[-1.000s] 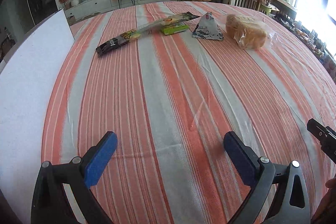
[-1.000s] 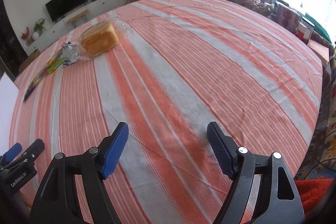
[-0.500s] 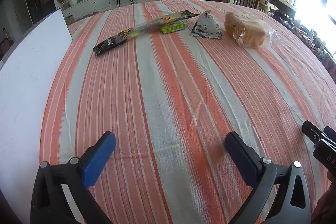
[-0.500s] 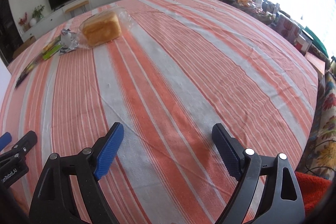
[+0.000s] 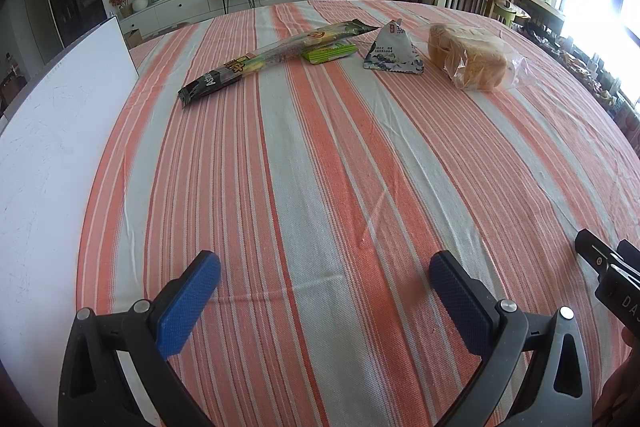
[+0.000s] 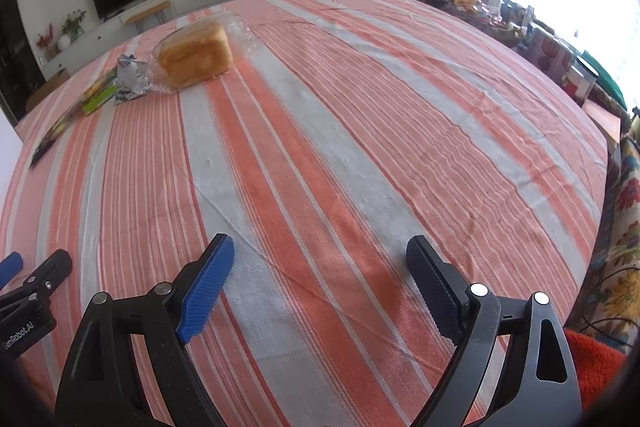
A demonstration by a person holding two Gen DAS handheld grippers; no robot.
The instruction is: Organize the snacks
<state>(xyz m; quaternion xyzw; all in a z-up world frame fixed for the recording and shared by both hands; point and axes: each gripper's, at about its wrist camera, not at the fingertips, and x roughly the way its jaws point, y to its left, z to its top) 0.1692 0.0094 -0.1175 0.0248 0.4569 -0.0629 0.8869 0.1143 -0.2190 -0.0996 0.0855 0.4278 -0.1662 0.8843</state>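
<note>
A white flat board [image 5: 52, 147] lies along the left edge of the desk [image 5: 320, 167], which is covered in an orange-and-grey striped cloth. At the far side sit the snacks in a row: a long dark-ended clear packet of sticks [image 5: 264, 57], a small green wrapped bar [image 5: 329, 51] touching it, a grey-blue pyramid-shaped pouch [image 5: 393, 47], and a golden loaf of bread in a clear plastic bag [image 5: 470, 57]. The left gripper [image 5: 324, 281] hovers over bare cloth near the front, its jaws wide with nothing between them. The right gripper [image 6: 320, 267], just beside it, has just been opening its jaws; they stand wide and empty.
</note>
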